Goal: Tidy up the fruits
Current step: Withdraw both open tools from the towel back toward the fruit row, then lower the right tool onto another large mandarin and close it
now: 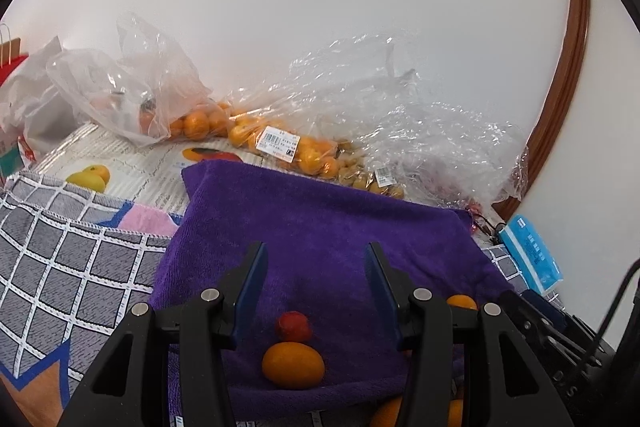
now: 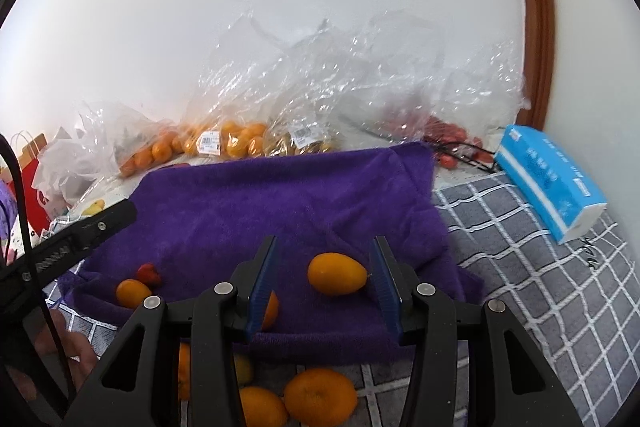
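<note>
Purple towel [image 2: 256, 203] spread over a grey checked cloth [image 2: 532, 279], backed by a plain white wall [image 2: 320, 7] with a brown curved frame [image 2: 538, 27] at right. Behind the towel: crinkled clear plastic bags [image 2: 352, 75] of small oranges [image 2: 236, 143], plus a blue tissue pack [image 2: 548, 179] lying on the checked cloth. Left gripper [image 1: 316, 267] parted, nothing between its fingers, hovering over an orange fruit [image 1: 293, 365] and a small red fruit [image 1: 294, 326] on the towel. Right gripper [image 2: 324, 259] likewise apart, empty, with another oval orange fruit [image 2: 337, 274] on the towel just ahead. More loose oranges [image 2: 320, 397] on the cloth at the near edge.
</note>
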